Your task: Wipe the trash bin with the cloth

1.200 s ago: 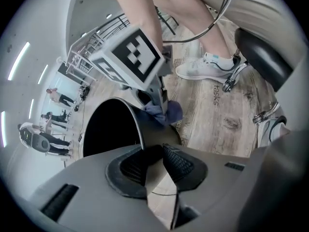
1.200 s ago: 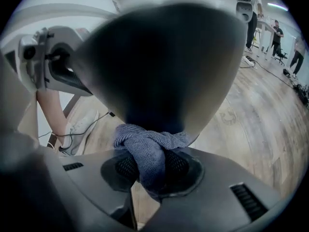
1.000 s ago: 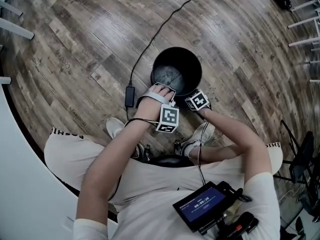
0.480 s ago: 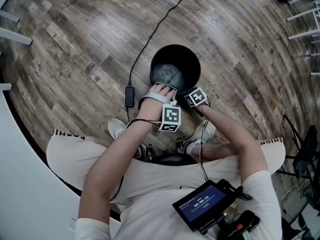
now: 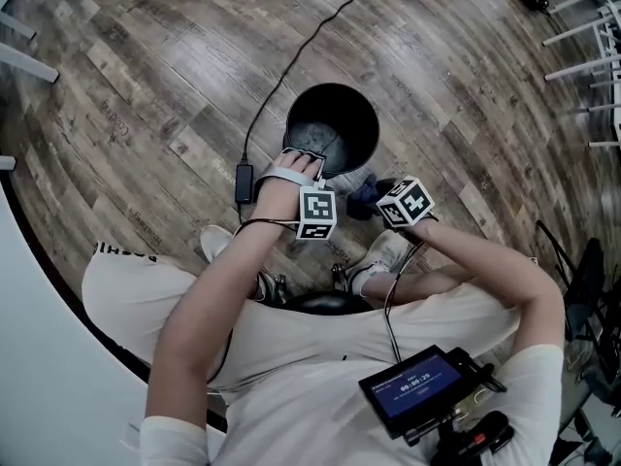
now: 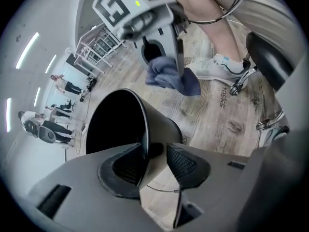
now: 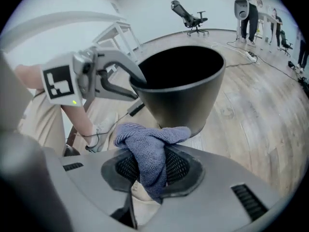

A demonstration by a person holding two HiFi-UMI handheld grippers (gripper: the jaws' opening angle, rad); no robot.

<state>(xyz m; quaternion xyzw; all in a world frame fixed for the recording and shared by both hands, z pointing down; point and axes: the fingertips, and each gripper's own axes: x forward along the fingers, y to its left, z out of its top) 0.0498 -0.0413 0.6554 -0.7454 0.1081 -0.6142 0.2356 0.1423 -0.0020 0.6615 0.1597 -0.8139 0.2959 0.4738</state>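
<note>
Plank floor point(image 5: 146, 85) under trash bin point(image 5: 364, 115); left tongs point(image 6: 155, 153) just parted astride rim point(image 6: 140, 124); right tongs point(image 7: 149, 166) clamped on cloth point(image 7: 149, 144)

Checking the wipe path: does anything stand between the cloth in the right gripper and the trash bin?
Nothing visible. The cloth, clamped in the right gripper, faces the bare trash bin. The left gripper straddles the rim to one side, jaws just opened.

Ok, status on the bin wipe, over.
Left gripper jaws just opening, bin rim between them. Right gripper shut on cloth, beside bin. Floor cable near bin.
</note>
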